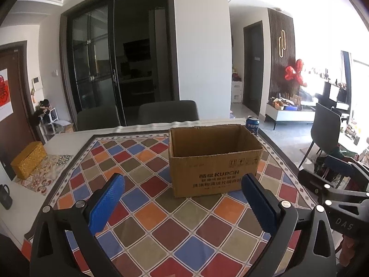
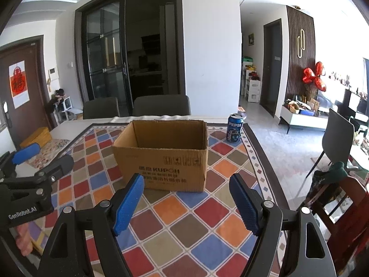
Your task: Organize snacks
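Observation:
An open brown cardboard box (image 1: 214, 161) stands on the checkered tablecloth (image 1: 161, 226); its inside looks empty as far as I can see. It also shows in the right wrist view (image 2: 161, 154). A blue Pepsi can (image 2: 234, 128) stands upright behind the box to its right; in the left wrist view only its top (image 1: 252, 123) shows past the box. My left gripper (image 1: 183, 187) is open and empty, hovering in front of the box. My right gripper (image 2: 186, 184) is open and empty, also in front of the box.
A yellow woven box (image 1: 28, 159) sits on a patterned mat at the table's left. A dark mug (image 1: 5, 196) stands at the left edge. Two grey chairs (image 2: 138, 106) stand behind the table. A wooden chair (image 2: 341, 210) is at the right.

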### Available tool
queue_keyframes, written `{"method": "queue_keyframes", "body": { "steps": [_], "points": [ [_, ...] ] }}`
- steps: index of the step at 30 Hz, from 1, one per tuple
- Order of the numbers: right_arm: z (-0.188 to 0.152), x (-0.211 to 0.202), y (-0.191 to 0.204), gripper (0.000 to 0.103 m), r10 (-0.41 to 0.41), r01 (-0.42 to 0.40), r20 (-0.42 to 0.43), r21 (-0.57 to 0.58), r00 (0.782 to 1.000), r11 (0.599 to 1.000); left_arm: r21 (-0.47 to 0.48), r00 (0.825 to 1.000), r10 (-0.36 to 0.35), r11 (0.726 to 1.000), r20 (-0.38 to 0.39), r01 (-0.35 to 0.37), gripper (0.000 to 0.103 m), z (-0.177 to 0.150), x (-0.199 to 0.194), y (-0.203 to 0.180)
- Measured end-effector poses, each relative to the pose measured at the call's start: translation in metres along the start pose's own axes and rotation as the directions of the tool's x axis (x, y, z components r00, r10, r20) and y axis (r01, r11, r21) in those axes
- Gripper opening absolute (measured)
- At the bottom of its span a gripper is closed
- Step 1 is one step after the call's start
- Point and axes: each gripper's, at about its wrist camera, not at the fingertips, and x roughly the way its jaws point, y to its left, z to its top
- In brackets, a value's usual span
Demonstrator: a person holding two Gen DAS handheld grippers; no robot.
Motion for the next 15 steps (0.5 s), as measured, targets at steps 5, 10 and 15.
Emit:
{"method": "queue_keyframes", "body": {
  "steps": [5, 10, 15],
  "points": [
    [-0.003, -0.009, 0.005, 0.077, 0.005, -0.005, 0.000, -0.018, 1.000, 1.000, 0.006, 1.000, 0.006, 1.000, 0.022, -0.006, 0.103, -0.003, -0.012, 0.000],
    [-0.006, -0.019, 0.006, 0.077, 0.003, -0.003, 0.011, -0.027, 1.000, 1.000, 0.007, 0.999, -0.003, 1.000, 0.040, 0.002, 0.103, -0.003, -0.022, -0.002],
    [-0.006, -0.026, 0.006, 0.077, 0.005, -0.005, 0.024, -0.027, 1.000, 1.000, 0.010, 0.999, 0.001, 1.000, 0.052, -0.001, 0.103, -0.003, -0.027, -0.003]
  ]
}}
